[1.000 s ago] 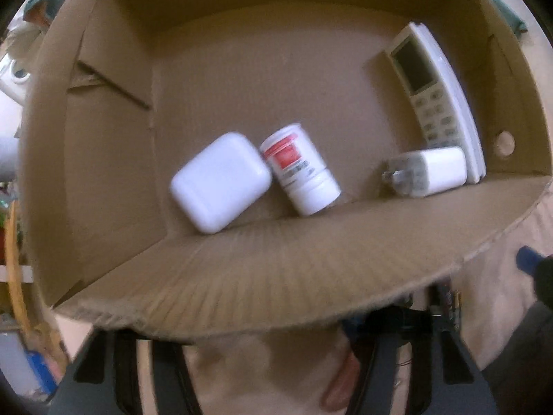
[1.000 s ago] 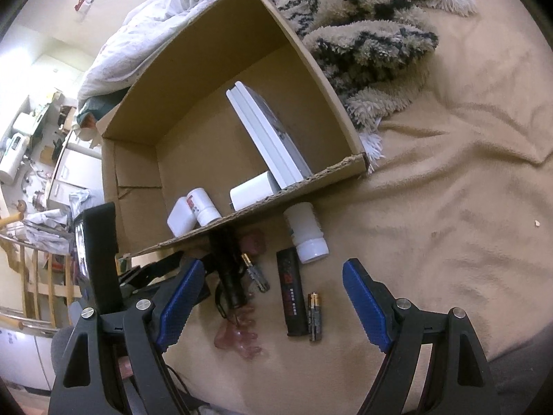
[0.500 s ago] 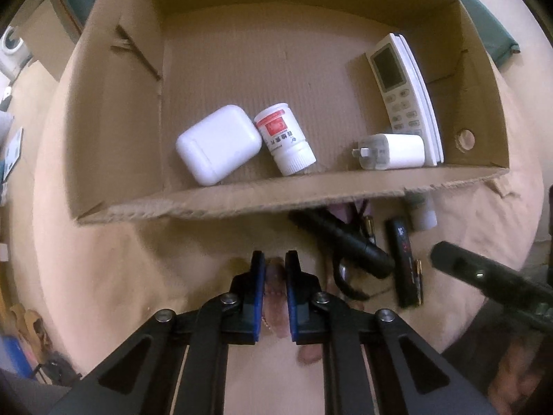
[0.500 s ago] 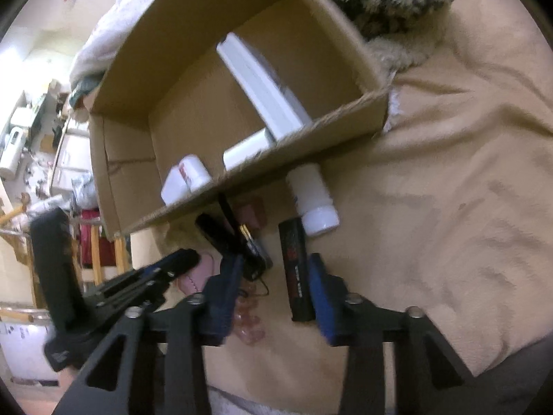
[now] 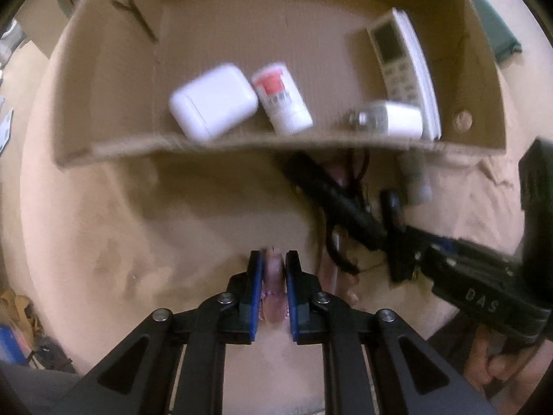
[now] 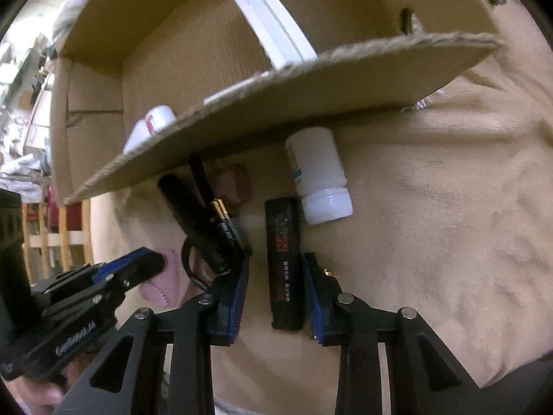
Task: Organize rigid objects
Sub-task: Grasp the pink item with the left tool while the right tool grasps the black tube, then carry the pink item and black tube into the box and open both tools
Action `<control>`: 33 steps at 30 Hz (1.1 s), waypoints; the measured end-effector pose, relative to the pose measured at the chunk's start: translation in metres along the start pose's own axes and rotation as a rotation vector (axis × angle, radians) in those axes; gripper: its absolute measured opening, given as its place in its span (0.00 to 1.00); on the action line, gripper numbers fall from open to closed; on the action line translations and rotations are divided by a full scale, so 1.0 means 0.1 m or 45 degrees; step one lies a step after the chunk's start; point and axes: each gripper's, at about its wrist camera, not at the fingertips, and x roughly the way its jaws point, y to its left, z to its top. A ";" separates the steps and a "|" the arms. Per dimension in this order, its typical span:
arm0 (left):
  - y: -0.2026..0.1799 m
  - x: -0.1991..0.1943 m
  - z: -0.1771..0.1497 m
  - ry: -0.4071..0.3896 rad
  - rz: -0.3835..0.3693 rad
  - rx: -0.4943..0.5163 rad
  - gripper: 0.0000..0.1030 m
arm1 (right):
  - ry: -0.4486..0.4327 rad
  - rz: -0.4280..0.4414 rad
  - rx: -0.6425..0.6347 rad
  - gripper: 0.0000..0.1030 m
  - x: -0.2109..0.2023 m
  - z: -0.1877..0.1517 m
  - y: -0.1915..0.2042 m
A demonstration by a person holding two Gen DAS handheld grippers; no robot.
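Black lighter (image 6: 285,263) sits between the closing right gripper (image 6: 274,288); squeeze its middle. Left gripper (image 5: 273,278) pinches a pink toy (image 5: 274,288).

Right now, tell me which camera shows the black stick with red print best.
The right wrist view: the black stick lies sharp and almost whole on the blanket between the right tool's closing jaws. In the left wrist view it is a blurred dark sliver beside the flashlight, partly hidden by the right tool.

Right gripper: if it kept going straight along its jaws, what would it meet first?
The black rectangular device, already lying between the closing jaws of the right gripper. Beyond it comes the white bottle, then the cardboard box, though depth is hard to judge.
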 end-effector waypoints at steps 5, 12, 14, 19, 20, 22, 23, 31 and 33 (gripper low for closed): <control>-0.03 0.12 -0.01 0.006 0.052 0.023 0.13 | -0.021 0.001 0.010 0.19 0.02 0.02 -0.01; -0.05 0.06 -0.14 -0.041 0.075 0.015 0.12 | -0.098 0.064 0.006 0.19 -0.18 -0.05 0.00; -0.03 -0.02 -0.17 -0.045 0.065 -0.015 0.12 | -0.116 0.082 0.000 0.19 -0.27 -0.07 -0.05; -0.01 -0.02 -0.24 -0.047 0.097 -0.032 0.12 | -0.167 0.099 -0.022 0.19 -0.44 -0.14 -0.02; -0.01 -0.01 -0.24 -0.049 0.101 -0.031 0.12 | -0.178 0.095 -0.026 0.19 -0.47 -0.15 0.00; -0.05 0.03 -0.22 -0.056 0.111 -0.031 0.12 | -0.192 0.095 -0.027 0.19 -0.53 -0.15 0.00; -0.09 0.05 -0.20 -0.059 0.118 -0.030 0.12 | -0.202 0.097 -0.029 0.19 -0.57 -0.16 0.02; -0.20 -0.12 -0.33 -0.133 0.161 -0.072 0.12 | -0.315 0.127 -0.112 0.19 -0.94 -0.33 0.30; -0.23 -0.22 -0.37 -0.169 0.140 -0.102 0.12 | -0.340 0.143 -0.124 0.19 -1.02 -0.36 0.33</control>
